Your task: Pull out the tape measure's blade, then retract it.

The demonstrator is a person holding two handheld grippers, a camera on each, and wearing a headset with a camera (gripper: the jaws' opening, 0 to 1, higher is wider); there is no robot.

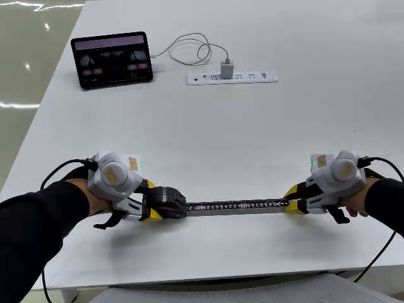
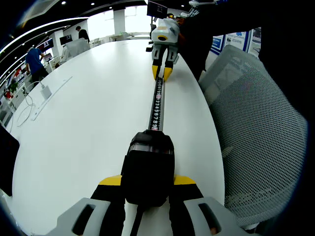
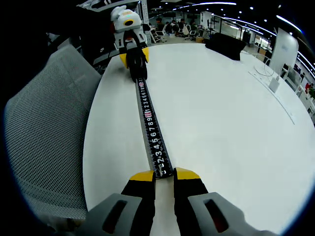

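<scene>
A black tape measure case [image 1: 166,202] sits low over the white table near its front edge, with my left gripper [image 1: 151,201] shut on it; in the left gripper view the case [image 2: 147,166] fills the space between the yellow-tipped jaws. Its dark numbered blade [image 1: 237,205] runs rightward, pulled out along the table to my right gripper [image 1: 293,200], which is shut on the blade's end. In the right gripper view the blade [image 3: 150,128] stretches from my right gripper [image 3: 164,175] to the case [image 3: 136,68]. My left gripper view shows the blade [image 2: 156,105] reaching the right gripper [image 2: 162,72].
A tablet [image 1: 112,59] stands at the table's far left. A white power strip [image 1: 231,77] with a plugged charger and looped cable [image 1: 189,49] lies behind the middle. A mesh chair [image 2: 256,123] sits at the table's front edge. Gripper cables trail off both sides.
</scene>
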